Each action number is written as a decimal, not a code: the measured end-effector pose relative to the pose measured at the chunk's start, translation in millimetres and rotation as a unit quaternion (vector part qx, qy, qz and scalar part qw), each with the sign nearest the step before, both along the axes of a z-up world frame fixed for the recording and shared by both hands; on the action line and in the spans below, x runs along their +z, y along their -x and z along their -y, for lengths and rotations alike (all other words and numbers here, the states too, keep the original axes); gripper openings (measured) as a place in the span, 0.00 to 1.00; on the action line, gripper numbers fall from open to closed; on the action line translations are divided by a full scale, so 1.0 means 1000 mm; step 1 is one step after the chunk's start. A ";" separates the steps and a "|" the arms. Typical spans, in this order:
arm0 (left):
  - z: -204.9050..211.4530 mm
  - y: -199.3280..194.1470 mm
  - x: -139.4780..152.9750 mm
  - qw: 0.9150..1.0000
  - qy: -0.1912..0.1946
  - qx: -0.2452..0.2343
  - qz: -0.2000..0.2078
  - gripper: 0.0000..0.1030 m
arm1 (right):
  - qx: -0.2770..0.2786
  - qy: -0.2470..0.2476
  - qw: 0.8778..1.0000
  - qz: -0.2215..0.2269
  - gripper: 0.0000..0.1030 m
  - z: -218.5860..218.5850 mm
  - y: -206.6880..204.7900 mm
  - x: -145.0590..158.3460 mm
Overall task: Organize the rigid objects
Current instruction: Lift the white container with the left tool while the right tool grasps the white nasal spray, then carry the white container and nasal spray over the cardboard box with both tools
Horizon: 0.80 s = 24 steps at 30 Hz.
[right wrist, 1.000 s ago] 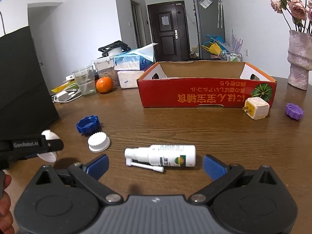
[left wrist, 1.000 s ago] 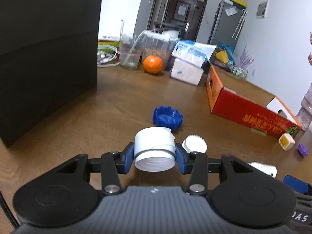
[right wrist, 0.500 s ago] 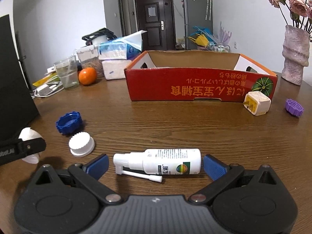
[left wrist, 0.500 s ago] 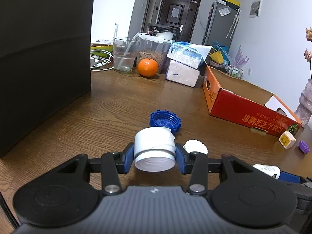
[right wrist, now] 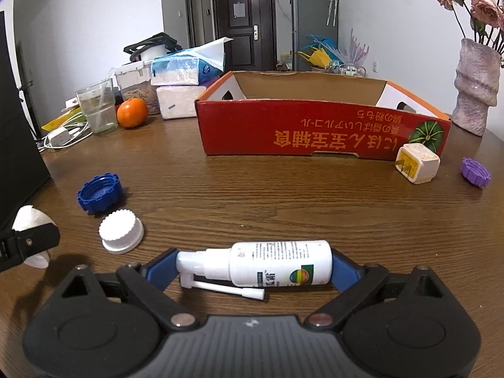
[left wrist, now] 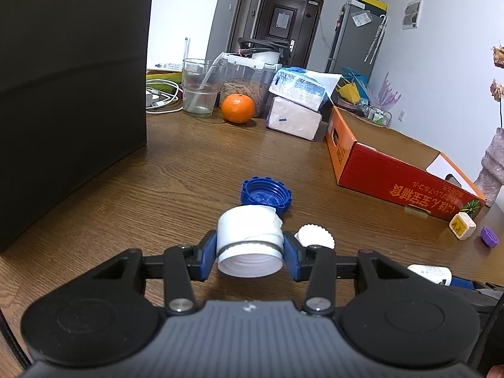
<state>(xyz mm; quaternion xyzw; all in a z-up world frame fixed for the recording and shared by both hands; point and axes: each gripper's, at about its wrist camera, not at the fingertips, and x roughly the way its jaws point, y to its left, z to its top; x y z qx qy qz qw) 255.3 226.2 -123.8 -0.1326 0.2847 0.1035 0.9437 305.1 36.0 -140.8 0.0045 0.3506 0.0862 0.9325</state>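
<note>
Moved in since a second ago: right gripper point(right wrist: 253, 267), jaws now closing around the spray bottle point(right wrist: 267, 267) lying on the tabletop point(right wrist: 252, 195) before the red box point(right wrist: 315, 132). Left gripper point(left wrist: 250, 249) clenched on a white cap point(left wrist: 249, 239). Box apparently empty; blue cap point(right wrist: 100, 192), ribbed white cap point(right wrist: 121, 231), plug point(right wrist: 417, 163), purple cap point(right wrist: 475, 171) left outside.

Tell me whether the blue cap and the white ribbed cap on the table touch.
Apart. The right wrist view shows bare wood between the blue cap and the white ribbed cap.
</note>
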 end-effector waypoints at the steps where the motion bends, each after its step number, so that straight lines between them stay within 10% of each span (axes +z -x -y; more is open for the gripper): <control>1: 0.000 0.000 0.000 1.000 0.000 0.001 0.000 0.43 | 0.000 0.000 1.000 0.003 0.94 0.000 0.001 0.001; 24: 0.013 -0.003 0.004 1.000 -0.017 0.001 0.006 0.43 | -0.006 -0.042 0.997 0.070 0.94 0.031 0.013 0.031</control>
